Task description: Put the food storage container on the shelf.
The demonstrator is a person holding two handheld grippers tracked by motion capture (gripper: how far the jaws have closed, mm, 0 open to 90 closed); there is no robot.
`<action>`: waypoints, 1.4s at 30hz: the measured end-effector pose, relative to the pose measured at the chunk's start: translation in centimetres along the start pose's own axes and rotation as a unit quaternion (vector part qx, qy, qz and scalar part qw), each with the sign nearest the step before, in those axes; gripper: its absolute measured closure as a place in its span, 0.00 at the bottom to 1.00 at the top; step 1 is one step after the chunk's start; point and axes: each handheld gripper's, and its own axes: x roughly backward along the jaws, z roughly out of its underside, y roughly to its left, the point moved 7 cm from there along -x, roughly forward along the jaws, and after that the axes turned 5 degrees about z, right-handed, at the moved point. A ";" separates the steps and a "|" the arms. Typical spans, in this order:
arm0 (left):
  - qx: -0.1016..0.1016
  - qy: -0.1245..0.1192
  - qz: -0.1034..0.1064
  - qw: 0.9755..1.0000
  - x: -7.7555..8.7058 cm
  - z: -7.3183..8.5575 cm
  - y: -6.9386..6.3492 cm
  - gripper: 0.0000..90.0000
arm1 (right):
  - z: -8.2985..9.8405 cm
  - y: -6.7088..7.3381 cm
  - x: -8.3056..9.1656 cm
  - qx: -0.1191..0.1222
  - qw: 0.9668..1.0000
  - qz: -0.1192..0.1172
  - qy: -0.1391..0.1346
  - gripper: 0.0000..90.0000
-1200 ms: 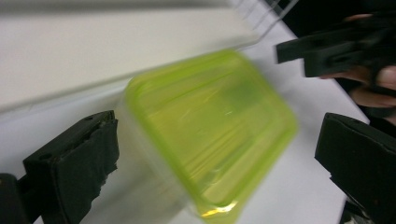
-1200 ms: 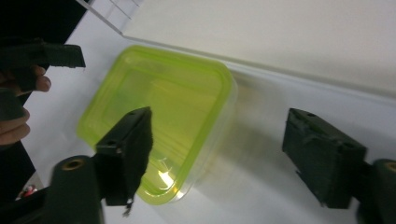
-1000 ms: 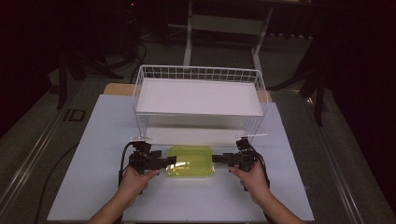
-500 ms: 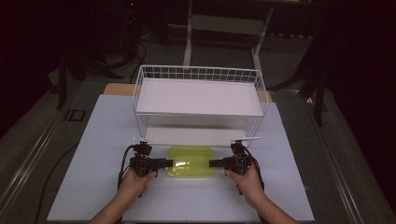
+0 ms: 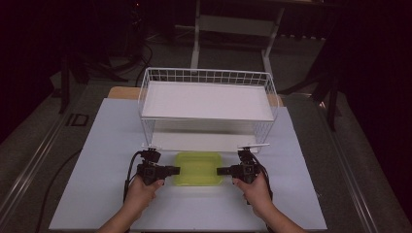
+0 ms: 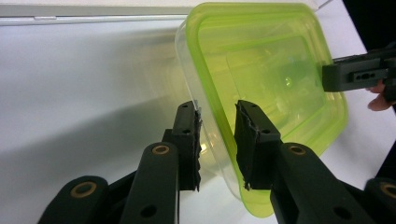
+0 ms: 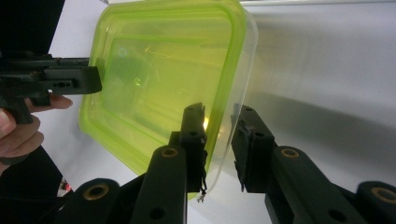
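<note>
A shallow rectangular container (image 5: 198,168) of translucent yellow-green plastic with rounded corners sits on the white table (image 5: 97,145), near the person's edge and just in front of the white wire rack (image 5: 208,99). In the left gripper view the container (image 6: 261,84) shows a brighter green rim band around a clear, paler body, with a faint raised panel in its middle. The left gripper (image 5: 170,171) comes at the container's left side and the right gripper (image 5: 222,171) at its right side, each held in one hand (image 5: 142,190). In the left gripper view the left gripper (image 6: 215,126) has its jaws set narrowly apart astride the container's rim and wall, one jaw on each side of the edge; whether they press on the plastic I cannot tell. In the right gripper view the right gripper (image 7: 218,128) stands the same way, jaws narrowly apart on either side of the container (image 7: 163,74) at its rim, and contact is again unclear. Bare white table lies to the left and right of the hands and toward the near edge. Behind the container, the rack's lower opening leaves a low gap above the table, under the rack's flat white shelf.
</note>
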 end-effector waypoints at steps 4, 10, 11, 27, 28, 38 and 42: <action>-0.009 0.003 -0.010 1.000 0.2 0.2 -0.4 0.80 | 0.1 0.1 0.1 0.004 1.000 -0.008 0.006 0.85; 0.000 -0.008 -0.016 1.000 0.4 0.6 -0.7 0.83 | 0.2 0.2 0.2 0.004 1.000 -0.007 -0.002 0.87; 0.006 -0.009 -0.012 1.000 0.5 0.7 -0.9 0.84 | 0.3 0.3 0.3 0.004 1.000 -0.006 -0.006 0.88; -0.024 -0.066 -0.004 0.998 1.0 -3.5 -2.5 0.88 | -2.5 0.6 2.8 0.015 0.998 0.002 -0.068 0.88; -0.033 -0.072 0.000 0.997 1.0 -3.8 -2.5 0.88 | -2.7 0.4 2.8 0.013 0.997 0.003 -0.071 0.88; -0.056 -0.110 0.016 0.992 -0.9 -6.1 -1.6 0.88 | -5.0 -1.3 2.7 0.000 0.994 0.022 -0.104 0.88; -0.051 -0.106 0.011 0.993 -2.2 -6.4 -0.8 0.88 | -5.6 -2.2 1.9 -0.003 0.993 0.037 -0.109 0.88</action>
